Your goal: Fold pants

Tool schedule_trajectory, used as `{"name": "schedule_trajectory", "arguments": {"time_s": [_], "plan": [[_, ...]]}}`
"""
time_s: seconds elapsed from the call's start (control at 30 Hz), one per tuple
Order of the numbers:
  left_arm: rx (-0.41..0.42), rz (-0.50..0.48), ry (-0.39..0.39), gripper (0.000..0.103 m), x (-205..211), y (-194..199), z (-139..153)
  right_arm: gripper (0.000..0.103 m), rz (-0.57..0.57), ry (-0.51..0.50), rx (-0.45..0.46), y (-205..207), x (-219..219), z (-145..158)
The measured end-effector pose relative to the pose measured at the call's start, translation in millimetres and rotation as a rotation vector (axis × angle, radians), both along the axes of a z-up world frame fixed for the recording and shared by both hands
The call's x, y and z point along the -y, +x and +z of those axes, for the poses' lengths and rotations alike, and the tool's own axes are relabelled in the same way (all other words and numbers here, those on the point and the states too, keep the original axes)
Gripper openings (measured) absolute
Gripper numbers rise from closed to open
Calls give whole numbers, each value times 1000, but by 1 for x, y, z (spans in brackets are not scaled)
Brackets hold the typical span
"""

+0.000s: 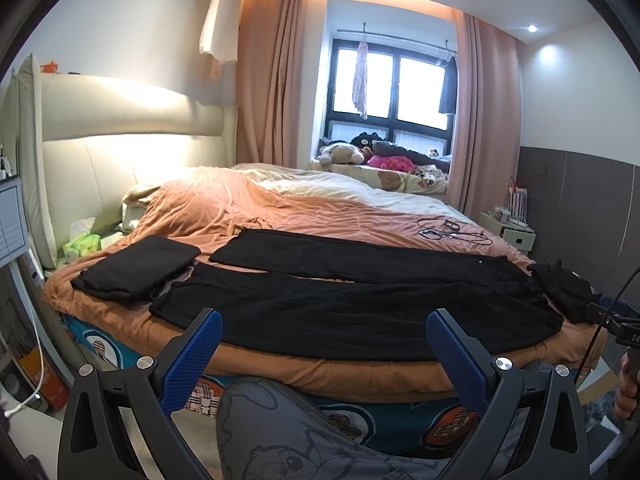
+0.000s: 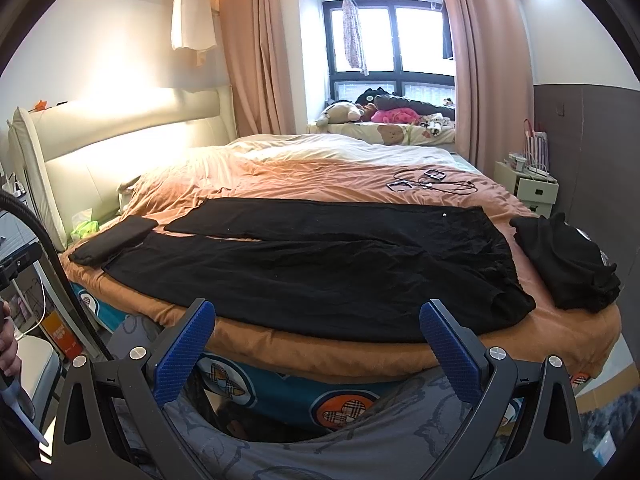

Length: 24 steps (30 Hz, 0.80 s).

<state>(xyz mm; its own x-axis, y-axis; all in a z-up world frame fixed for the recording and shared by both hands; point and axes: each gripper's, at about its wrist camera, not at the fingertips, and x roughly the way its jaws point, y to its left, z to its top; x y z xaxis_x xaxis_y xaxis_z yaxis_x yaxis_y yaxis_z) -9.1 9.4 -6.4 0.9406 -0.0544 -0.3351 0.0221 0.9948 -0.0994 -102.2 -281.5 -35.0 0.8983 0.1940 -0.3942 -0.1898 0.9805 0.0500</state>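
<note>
Black pants (image 1: 340, 292) (image 2: 320, 264) lie flat along the near edge of the bed, waist to the right, both legs stretched left and slightly apart. My left gripper (image 1: 324, 344) is open, held in front of the bed edge short of the near leg, nothing between its blue fingers (image 1: 196, 356). My right gripper (image 2: 316, 340) is also open and empty, facing the near side of the pants from just off the bed. The other hand's gripper (image 1: 616, 324) shows at the right edge of the left wrist view.
A folded black garment (image 1: 136, 268) (image 2: 114, 240) lies left of the leg ends, a crumpled black one (image 1: 564, 292) (image 2: 564, 264) right of the waist. Cables (image 2: 428, 182) lie farther back on the orange blanket (image 1: 280, 208). A person's patterned grey knee (image 1: 272, 432) is below.
</note>
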Motion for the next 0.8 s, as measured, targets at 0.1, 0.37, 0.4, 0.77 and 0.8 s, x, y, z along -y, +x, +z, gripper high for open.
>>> {"name": "schedule_trajectory", "arguments": {"time_s": [0.1, 0.37, 0.4, 0.77, 0.8], "plan": [[7, 0, -4, 103, -2, -1, 1, 103, 1, 0, 2, 0, -1, 0], [16, -1, -9, 103, -3, -3, 0, 103, 4, -7, 15, -2, -3, 2], [16, 0, -9, 103, -4, -3, 0, 103, 5, -9, 17, -2, -3, 2], [19, -5, -10, 103, -5, -4, -2, 103, -2, -10, 12, -1, 1, 2], [20, -4, -11, 103, -5, -4, -2, 103, -2, -9, 11, -1, 0, 2]]}}
